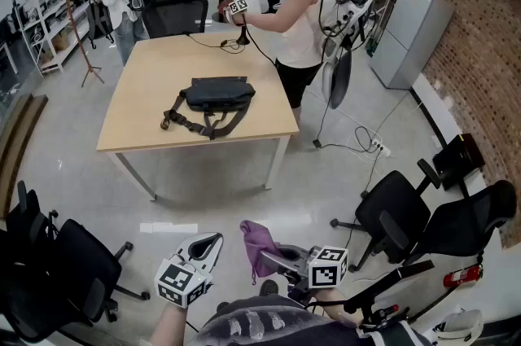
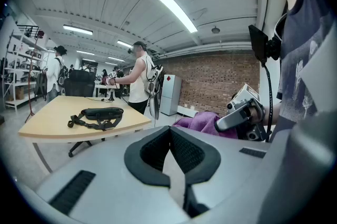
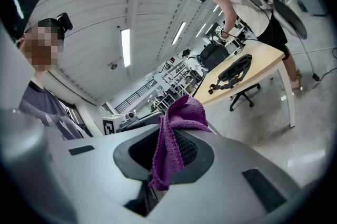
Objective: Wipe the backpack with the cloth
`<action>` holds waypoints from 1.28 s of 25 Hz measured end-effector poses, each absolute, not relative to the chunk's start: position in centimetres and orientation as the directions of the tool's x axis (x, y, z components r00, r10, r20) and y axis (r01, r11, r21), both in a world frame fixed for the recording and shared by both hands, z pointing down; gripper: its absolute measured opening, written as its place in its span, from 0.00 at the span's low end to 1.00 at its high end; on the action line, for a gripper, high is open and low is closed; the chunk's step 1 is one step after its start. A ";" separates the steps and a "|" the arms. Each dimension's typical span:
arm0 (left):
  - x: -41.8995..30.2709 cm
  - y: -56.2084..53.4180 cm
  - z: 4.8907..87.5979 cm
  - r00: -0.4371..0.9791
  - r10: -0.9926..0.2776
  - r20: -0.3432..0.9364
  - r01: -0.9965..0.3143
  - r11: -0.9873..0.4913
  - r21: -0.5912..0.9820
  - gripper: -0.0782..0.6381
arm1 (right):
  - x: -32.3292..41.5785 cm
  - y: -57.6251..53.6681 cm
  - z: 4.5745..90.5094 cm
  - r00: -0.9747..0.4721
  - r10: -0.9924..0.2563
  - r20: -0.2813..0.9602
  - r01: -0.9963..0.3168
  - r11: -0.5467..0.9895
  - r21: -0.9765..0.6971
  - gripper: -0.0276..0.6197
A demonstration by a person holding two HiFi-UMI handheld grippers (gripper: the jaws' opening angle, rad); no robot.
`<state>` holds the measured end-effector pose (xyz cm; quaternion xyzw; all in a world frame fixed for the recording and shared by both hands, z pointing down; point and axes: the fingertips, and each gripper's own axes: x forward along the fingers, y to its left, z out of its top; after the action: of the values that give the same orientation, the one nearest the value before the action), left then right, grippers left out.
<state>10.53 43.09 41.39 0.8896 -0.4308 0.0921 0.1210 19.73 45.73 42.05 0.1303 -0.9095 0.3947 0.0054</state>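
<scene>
With the right gripper, pinched shut on the purple cloth — soft, light, drooping. Held the left gripper closed, empty. Spotted the backpack flat on the far tabletop — probably limp and slidey; best steadied at its body, not the straps.

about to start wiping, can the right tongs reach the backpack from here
Probably not yet: the right tongs hold the cloth well back from the table, where the backpack lies, with open floor between. Nothing blocks the way; stepping closer should do.
</scene>
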 end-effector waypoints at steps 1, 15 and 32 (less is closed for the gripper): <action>11.1 42.5 41.3 0.611 -0.744 0.272 -0.789 -0.599 0.135 0.12 | 20.4 45.2 42.1 -0.966 -0.233 0.110 -0.239 0.647 -0.724 0.09; 23.3 34.9 40.5 0.634 -0.701 0.328 -0.750 -0.660 0.039 0.12 | 31.9 36.5 41.9 -0.955 -0.290 0.054 -0.241 0.660 -0.712 0.09; 8.6 23.4 40.7 0.627 -0.746 0.223 -0.777 -0.618 0.118 0.12 | 20.4 24.8 40.5 -0.930 -0.356 0.094 -0.325 0.672 -0.666 0.09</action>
<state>8.57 23.42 40.70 0.8962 -0.4250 0.0764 0.1019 20.38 24.75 40.48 0.1861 -0.9140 0.3599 -0.0218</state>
